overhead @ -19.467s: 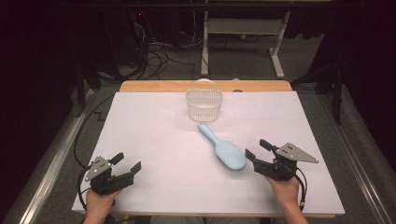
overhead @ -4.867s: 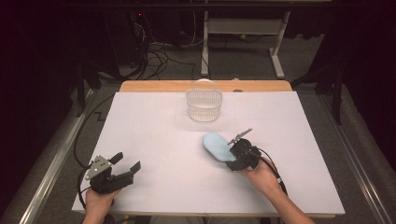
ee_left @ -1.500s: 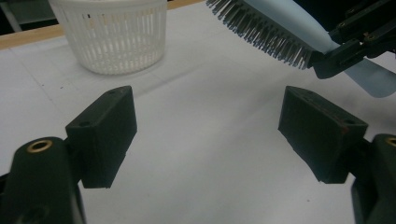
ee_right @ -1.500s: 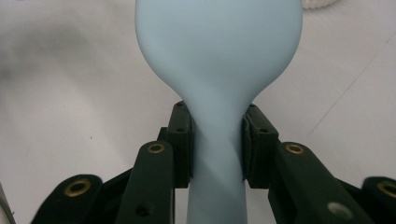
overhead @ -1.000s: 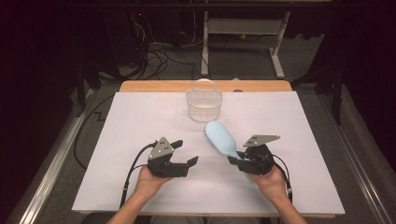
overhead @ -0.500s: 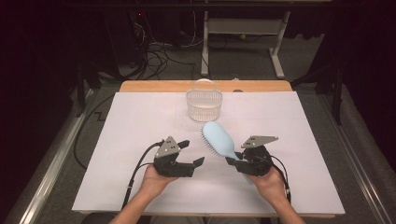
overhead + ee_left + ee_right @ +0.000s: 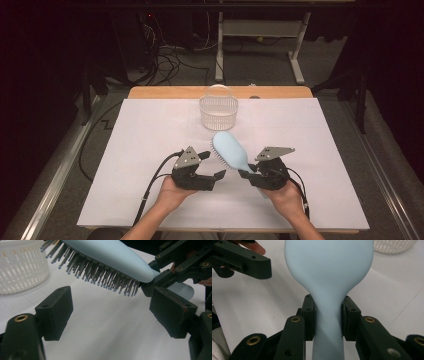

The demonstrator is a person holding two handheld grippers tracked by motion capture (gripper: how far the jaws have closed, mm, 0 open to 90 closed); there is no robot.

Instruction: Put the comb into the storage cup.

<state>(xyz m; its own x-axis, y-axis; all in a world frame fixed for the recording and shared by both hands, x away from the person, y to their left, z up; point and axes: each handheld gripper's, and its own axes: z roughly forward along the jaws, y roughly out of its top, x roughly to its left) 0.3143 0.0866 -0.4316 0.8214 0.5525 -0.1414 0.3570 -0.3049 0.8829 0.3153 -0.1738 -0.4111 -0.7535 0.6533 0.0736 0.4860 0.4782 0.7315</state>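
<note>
Near the white basket (image 7: 218,111), on its near side, my right gripper (image 7: 250,175) clamps the blue hairbrush (image 7: 230,150) by its neck — head angled up toward the basket. From my left gripper (image 7: 110,312), jaws spread wide, bristles hang overhead. From my right, the neck sits pinched, handle running back.

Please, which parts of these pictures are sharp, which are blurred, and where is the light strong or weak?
High view: white table brightly lit, floor behind dark. Left gripper view: hairbrush bristles sharp, the near left gripper soft. Right gripper view: the hairbrush head blurs close to the camera, basket soft.
</note>
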